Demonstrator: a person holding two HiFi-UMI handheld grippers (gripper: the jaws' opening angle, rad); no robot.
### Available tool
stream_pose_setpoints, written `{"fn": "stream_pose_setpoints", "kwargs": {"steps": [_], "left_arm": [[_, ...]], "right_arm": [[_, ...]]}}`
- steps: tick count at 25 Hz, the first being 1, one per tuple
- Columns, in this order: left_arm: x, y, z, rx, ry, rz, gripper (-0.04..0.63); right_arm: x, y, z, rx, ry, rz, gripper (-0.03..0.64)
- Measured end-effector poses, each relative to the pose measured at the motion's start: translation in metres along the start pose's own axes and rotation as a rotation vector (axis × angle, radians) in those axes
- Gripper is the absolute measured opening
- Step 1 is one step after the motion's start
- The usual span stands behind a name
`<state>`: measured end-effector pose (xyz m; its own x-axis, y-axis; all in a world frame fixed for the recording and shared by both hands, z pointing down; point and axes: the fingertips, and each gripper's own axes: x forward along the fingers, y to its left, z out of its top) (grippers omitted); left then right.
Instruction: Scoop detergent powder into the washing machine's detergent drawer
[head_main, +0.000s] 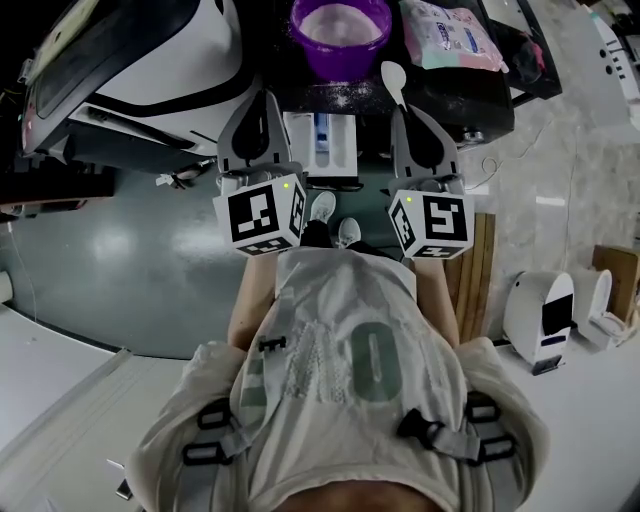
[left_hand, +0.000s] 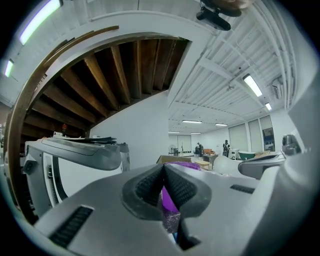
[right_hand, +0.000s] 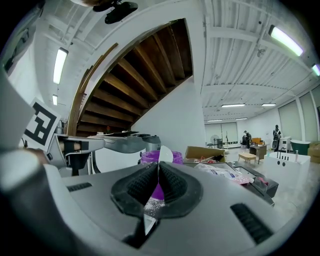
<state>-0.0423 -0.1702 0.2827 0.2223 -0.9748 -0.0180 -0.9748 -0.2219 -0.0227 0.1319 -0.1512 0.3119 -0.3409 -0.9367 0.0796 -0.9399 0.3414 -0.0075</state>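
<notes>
A purple tub (head_main: 340, 35) of white detergent powder stands on the dark, powder-dusted top, at the upper middle of the head view. Below it the white detergent drawer (head_main: 322, 140) is pulled out between my two grippers. My right gripper (head_main: 408, 108) is shut on the handle of a white spoon (head_main: 393, 78), whose bowl points toward the tub. In the right gripper view the spoon's bowl (right_hand: 164, 155) rises above the closed jaws (right_hand: 159, 167), with the purple tub (right_hand: 150, 159) behind. My left gripper (head_main: 265, 95) is shut and holds nothing; its pads (left_hand: 150, 187) meet in front of the tub (left_hand: 187, 166).
The washing machine (head_main: 130, 60) with its raised lid fills the upper left. A plastic packet (head_main: 450, 35) lies right of the tub. Wooden planks (head_main: 482, 260) and a small white appliance (head_main: 545, 315) stand at the right. My shoes (head_main: 335, 220) are on the grey floor below the drawer.
</notes>
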Motion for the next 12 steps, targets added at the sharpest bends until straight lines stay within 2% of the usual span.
{"fn": "stream_pose_setpoints", "kwargs": {"steps": [12], "left_arm": [[0.042,0.01,0.014,0.003,-0.025,-0.044,0.021]], "right_arm": [[0.019,-0.009,0.019,0.039,-0.036,-0.041,0.011]]}}
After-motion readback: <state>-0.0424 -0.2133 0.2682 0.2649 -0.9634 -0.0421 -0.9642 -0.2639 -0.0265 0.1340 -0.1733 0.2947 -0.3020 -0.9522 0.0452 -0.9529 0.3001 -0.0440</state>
